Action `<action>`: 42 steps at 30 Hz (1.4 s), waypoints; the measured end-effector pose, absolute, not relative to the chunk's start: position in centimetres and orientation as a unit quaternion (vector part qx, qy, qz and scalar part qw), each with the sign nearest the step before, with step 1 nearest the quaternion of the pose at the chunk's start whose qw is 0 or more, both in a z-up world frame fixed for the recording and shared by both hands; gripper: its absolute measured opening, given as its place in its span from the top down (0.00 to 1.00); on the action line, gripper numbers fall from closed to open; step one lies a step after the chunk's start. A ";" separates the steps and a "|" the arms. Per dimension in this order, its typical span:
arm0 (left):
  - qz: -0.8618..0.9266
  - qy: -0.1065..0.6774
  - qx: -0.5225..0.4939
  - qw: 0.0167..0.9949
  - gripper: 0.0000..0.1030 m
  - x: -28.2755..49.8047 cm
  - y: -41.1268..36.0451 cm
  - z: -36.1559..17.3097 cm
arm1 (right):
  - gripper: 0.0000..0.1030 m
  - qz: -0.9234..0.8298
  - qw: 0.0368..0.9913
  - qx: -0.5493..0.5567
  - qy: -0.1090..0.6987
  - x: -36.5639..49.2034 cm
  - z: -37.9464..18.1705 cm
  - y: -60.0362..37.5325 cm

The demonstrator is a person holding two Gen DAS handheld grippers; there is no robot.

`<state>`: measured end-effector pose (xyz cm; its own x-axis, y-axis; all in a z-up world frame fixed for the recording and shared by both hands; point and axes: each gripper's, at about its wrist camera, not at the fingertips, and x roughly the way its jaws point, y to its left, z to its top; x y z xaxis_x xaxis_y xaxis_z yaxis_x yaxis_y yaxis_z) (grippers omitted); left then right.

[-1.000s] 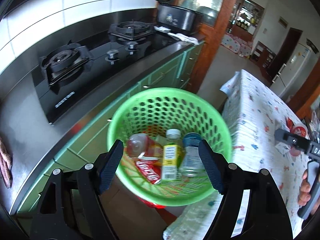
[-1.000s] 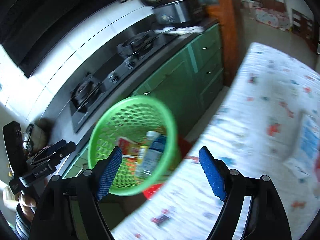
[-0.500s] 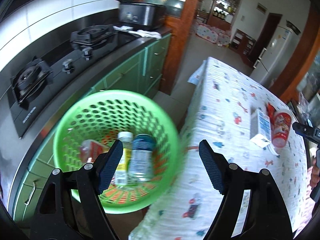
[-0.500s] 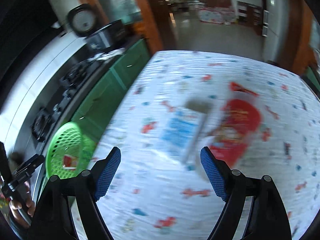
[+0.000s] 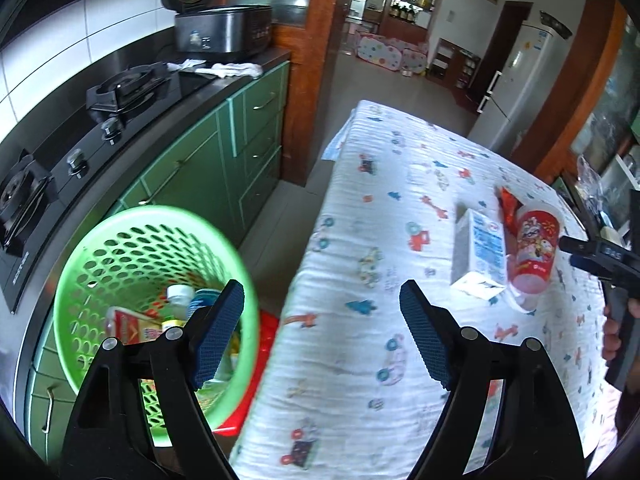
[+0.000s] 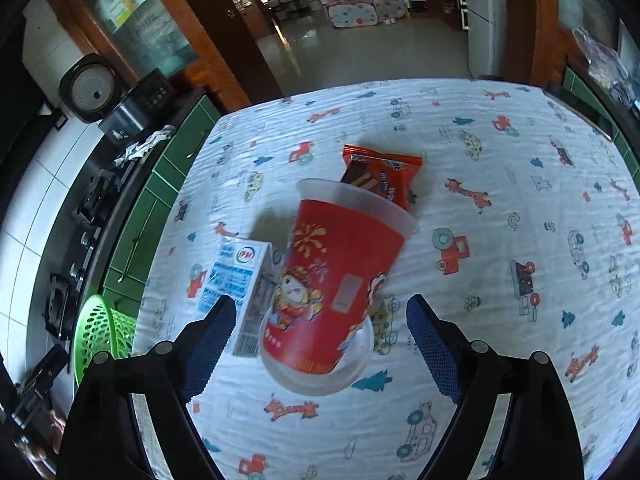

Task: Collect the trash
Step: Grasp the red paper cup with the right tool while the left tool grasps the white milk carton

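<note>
A red printed plastic cup [image 6: 336, 280] lies on its side on the patterned tablecloth [image 6: 500, 208]. A white and blue milk carton [image 6: 240, 280] lies touching its left side, and a red snack wrapper [image 6: 380, 172] lies behind it. My right gripper [image 6: 316, 332] is open and empty, just above the cup's base. My left gripper [image 5: 320, 328] is open and empty over the table's left edge. The green basket [image 5: 100, 248] with bottles and a wrapper sits below left. The cup [image 5: 534, 248] and carton [image 5: 480, 252] also show in the left wrist view.
A black counter with a gas stove [image 5: 120, 92] and green cabinets [image 5: 224, 160] runs along the left. A black cooker [image 5: 224, 32] stands at its far end. A fridge [image 5: 520, 80] stands beyond the table. Something red [image 5: 266, 340] sits under the basket.
Both grippers swung right, away from the basket toward the table. The right gripper has come down close over the red cup. Both stayed open.
</note>
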<state>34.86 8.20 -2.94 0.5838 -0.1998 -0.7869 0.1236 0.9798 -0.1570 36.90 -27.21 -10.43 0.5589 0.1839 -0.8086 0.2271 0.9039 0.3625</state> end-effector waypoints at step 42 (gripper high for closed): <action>-0.199 0.505 0.061 0.837 0.16 42.2 -12.9 -9.2 | 0.33 0.038 0.854 0.268 0.444 33.9 -10.2 -33.2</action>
